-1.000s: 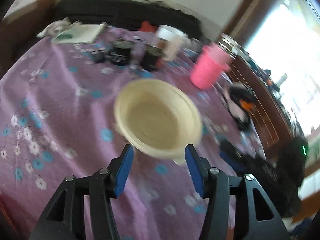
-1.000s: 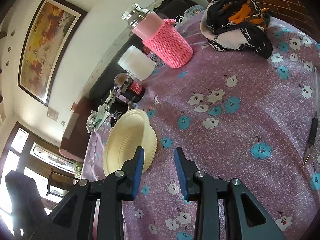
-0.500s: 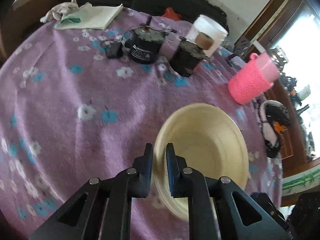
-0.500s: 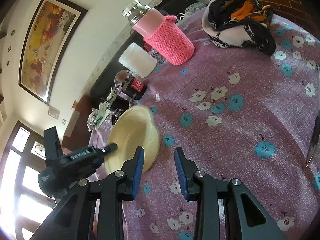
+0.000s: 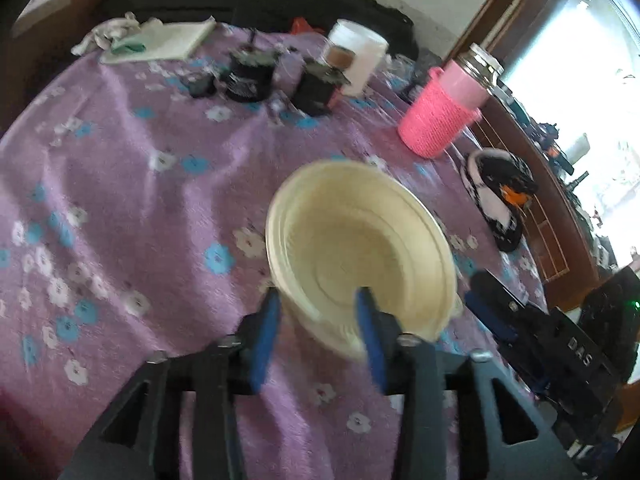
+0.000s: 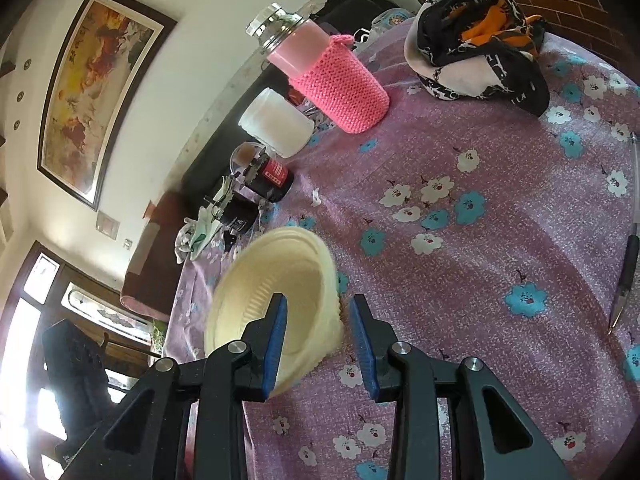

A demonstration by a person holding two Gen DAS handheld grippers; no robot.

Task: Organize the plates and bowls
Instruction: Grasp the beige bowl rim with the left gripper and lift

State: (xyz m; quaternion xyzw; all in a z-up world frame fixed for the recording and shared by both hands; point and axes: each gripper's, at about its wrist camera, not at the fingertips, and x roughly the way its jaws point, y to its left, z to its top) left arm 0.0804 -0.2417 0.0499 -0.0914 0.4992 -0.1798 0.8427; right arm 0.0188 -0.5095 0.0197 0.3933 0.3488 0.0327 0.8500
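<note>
Sitting on the purple floral tablecloth (image 5: 132,184), tilted: pale yellow ribbed plastic bowl (image 5: 360,248). Straddling its near rim, jaws just reopened, pads not visibly pressing: left gripper (image 5: 318,336). Straddling its side wall with jaws parted, contact unclear: right gripper (image 6: 320,344). Standing well beyond: pink knit-sleeved bottle (image 5: 444,116), white plastic jar (image 5: 360,56).

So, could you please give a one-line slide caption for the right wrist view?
Right gripper straddling the wall of a tilted cream bowl on a purple floral tablecloth.
</note>
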